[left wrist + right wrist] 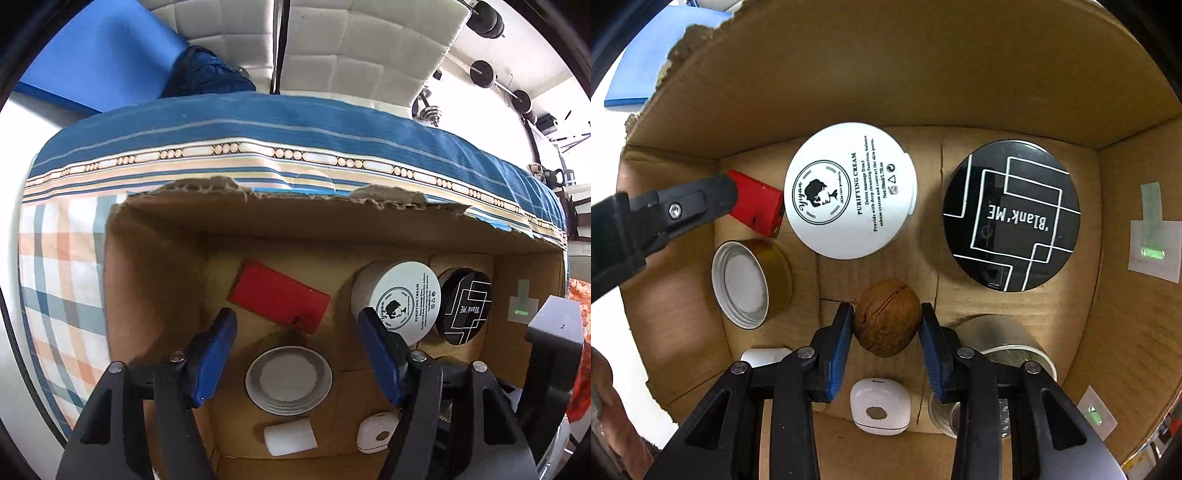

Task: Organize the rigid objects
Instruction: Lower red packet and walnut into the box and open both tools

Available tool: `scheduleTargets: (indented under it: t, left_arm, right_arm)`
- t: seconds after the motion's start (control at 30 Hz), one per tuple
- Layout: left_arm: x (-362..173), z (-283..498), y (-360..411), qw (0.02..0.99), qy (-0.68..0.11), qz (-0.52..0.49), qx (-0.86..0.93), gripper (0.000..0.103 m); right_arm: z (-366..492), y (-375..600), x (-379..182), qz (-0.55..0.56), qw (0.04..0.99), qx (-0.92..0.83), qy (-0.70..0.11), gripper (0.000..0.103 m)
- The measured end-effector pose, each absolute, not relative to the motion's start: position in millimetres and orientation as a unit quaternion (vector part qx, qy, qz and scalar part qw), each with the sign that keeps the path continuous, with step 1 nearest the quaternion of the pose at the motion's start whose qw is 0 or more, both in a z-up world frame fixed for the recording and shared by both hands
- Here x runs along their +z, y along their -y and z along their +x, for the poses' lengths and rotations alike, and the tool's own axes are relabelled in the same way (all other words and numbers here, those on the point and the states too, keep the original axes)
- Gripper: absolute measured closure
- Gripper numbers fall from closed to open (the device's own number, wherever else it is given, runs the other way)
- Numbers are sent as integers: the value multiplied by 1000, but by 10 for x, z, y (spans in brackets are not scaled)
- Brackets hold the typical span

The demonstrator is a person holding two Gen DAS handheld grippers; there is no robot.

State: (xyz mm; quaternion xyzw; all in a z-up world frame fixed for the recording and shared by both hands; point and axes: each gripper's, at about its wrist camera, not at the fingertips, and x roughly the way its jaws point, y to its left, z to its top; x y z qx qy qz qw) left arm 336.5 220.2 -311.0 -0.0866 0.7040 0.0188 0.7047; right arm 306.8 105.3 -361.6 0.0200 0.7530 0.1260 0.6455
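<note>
An open cardboard box [332, 229] stands on a striped cloth. Inside it lie a red flat case [273, 291], a white cream jar [406, 302], a black round jar [463, 306], a gold cap [288, 380] lying open side up, a white cylinder [290, 435] and a white pod case [375, 432]. My left gripper [295, 317] hangs open over the cap and the red case, holding nothing. In the right wrist view my right gripper [886, 310] is shut on a brown walnut [886, 325], low inside the box [886, 74], between the white jar [849, 190] and the pod case [879, 404].
A metal-rimmed jar [1008, 354] stands just right of the right fingers. The left gripper's black finger [683, 210] reaches in over the red case [757, 206]. The box walls are high and torn at the rim. Dumbbells [484, 74] and a blue mat [103, 55] lie beyond the bed.
</note>
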Motion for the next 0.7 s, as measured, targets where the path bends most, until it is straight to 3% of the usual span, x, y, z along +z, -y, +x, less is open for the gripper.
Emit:
scheduleTargets:
  t: [0.3, 0.43, 0.53, 0.63, 0.7]
  left_arm:
    - [-2915, 3344, -2245, 710, -697, -95, 27, 36]
    - [-2676, 3275, -2240, 727, -680, -85, 33, 35]
    - [-2550, 3209, -2259, 734, -672, -84, 39, 26]
    - [-2435, 3101, -2255, 742, -663, -84, 44, 24]
    - [-2347, 3018, -2229, 750, -654, -81, 46, 13]
  right_arm:
    - [3104, -1127, -3475, 10, 650, 122, -750, 62]
    - [3069, -1118, -3310, 8, 662, 122, -739, 47]
    - [3015, -1084, -3168, 11, 670, 118, -733, 41]
    - [2968, -1041, -3022, 11, 678, 116, -726, 36]
    - [2930, -1001, -2905, 5, 684, 110, -721, 35]
